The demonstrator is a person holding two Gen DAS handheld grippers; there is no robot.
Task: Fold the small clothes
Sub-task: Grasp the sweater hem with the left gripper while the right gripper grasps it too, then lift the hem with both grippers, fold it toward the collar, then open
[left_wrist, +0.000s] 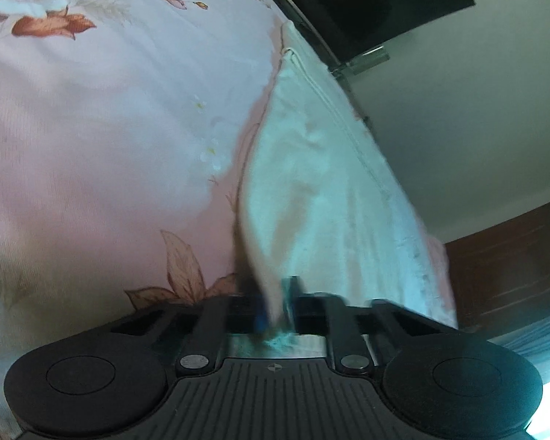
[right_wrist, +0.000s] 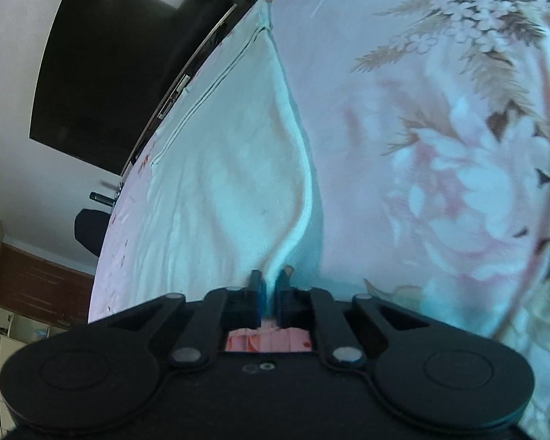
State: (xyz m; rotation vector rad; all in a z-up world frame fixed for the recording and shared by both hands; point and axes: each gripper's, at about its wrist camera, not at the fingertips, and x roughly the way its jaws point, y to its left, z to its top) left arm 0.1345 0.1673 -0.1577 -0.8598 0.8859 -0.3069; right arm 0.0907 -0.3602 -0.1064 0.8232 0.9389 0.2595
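A small white garment [left_wrist: 311, 183] lies spread on a pink floral bedsheet [left_wrist: 91, 128]. In the left wrist view its near corner runs down between the blue-padded fingers of my left gripper [left_wrist: 275, 308], which is shut on the cloth. The right wrist view shows the same white garment [right_wrist: 220, 183], its hemmed edge curving down into my right gripper [right_wrist: 270, 289]. That gripper's jaws are pinched on the hem. A stitched seam line runs along the garment's far side in both views.
The bedsheet [right_wrist: 440, 146] with large flower prints fills the surface around the garment. Beyond the bed's edge hangs a dark TV screen [right_wrist: 128, 55] on a white wall, with brown wooden furniture [left_wrist: 513, 264] lower down.
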